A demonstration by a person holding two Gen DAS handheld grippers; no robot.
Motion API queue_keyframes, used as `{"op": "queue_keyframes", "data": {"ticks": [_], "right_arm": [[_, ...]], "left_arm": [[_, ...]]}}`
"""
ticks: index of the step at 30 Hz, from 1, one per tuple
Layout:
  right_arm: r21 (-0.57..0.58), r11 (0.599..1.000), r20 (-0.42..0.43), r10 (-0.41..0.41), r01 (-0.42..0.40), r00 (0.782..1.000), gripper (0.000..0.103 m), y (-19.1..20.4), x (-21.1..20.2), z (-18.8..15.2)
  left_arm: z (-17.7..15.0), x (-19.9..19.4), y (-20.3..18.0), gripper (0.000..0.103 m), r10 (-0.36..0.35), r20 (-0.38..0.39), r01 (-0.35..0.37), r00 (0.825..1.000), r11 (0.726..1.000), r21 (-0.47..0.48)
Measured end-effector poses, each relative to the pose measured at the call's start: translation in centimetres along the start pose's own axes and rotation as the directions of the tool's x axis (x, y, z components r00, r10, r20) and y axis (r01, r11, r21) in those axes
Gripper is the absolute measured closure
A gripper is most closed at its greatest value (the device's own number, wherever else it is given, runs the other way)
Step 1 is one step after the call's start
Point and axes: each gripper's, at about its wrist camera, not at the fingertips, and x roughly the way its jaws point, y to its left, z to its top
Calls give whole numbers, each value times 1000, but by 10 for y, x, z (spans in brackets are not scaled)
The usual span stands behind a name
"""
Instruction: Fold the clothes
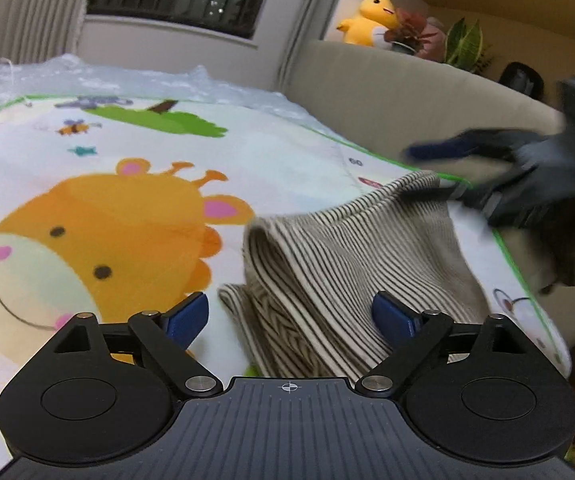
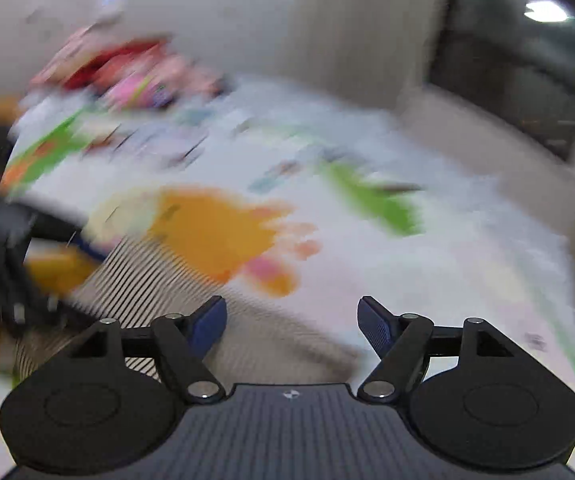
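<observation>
A beige garment with thin dark stripes (image 1: 327,264) lies bunched and partly folded on a cartoon giraffe play mat (image 1: 99,240). My left gripper (image 1: 289,316) is open just above its near edge, empty. My right gripper (image 2: 291,326) is open and empty over the mat; it also shows in the left wrist view (image 1: 467,152), blurred, at the garment's far right corner. The right wrist view is motion-blurred; the striped garment (image 2: 147,280) shows at lower left, with the other gripper and gloved hand (image 2: 3,264) at its left edge.
A beige sofa back (image 1: 387,88) borders the mat on the right, with a yellow plush duck (image 1: 371,20) and plants on top. Clear plastic wrap (image 1: 87,80) lies at the mat's far edge below a window. Colourful items (image 2: 127,76) sit at the mat's far left.
</observation>
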Motion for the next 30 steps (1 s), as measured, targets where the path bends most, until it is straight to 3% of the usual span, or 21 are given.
{"op": "queue_keyframes", "data": {"ticks": [1,4,5,9,12,13,16,18,20,22,23,24,25,26,30], "right_arm": [[46,998,45,-41,39,998,34,-2,-15,0],[191,981,153,-51,21,987,61,-1,-51,-9],[219,976,162,-48,11,986,64,2,-54,-13],[347,935,98,39,-71,994,65,-2,-17,-29],[386,923,-68,26,2,997,66,1,40,-59],[409,912,-100,23,20,995,66,2,53,-70],[440,898,-66,1,28,998,66,3,53,-73],[419,907,-71,-13,42,997,66,8,51,-72],[424,904,-76,-18,49,997,63,9,49,-70],[437,898,-74,-23,53,997,60,8,39,-64],[452,891,-64,-23,50,998,50,9,26,-63],[476,879,-40,-20,37,999,43,8,11,-62],[503,864,-21,-12,21,1000,28,8,-3,-64],[546,838,-20,20,-6,1000,19,10,-10,-71],[702,705,-1,147,-104,989,17,21,-40,-99]], "left_arm": [[1,2,-2,8,6,3,-6,1000,1000,11],[3,11,-4,7,6,-5,-6,1000,1000,14],[4,14,-5,6,7,-9,-7,1000,1000,14],[4,16,-6,5,17,-17,-17,1000,1000,3],[5,13,-6,6,48,-22,-47,999,999,12],[7,9,-9,11,64,-18,-63,998,997,34],[21,-8,-20,24,51,28,-53,998,993,102],[33,-20,-29,24,9,74,-19,997,989,144],[44,-18,-36,23,-41,90,24,995,983,181],[45,3,-37,26,-11,45,1,999,975,223],[44,17,-36,32,17,17,-21,1000,970,243],[42,29,-34,31,41,-10,-37,999,966,257],[39,39,-27,31,38,-30,-30,999,971,236],[36,47,-20,28,32,-47,-21,998,977,211],[30,53,4,21,-32,-59,36,998,997,68]]}}
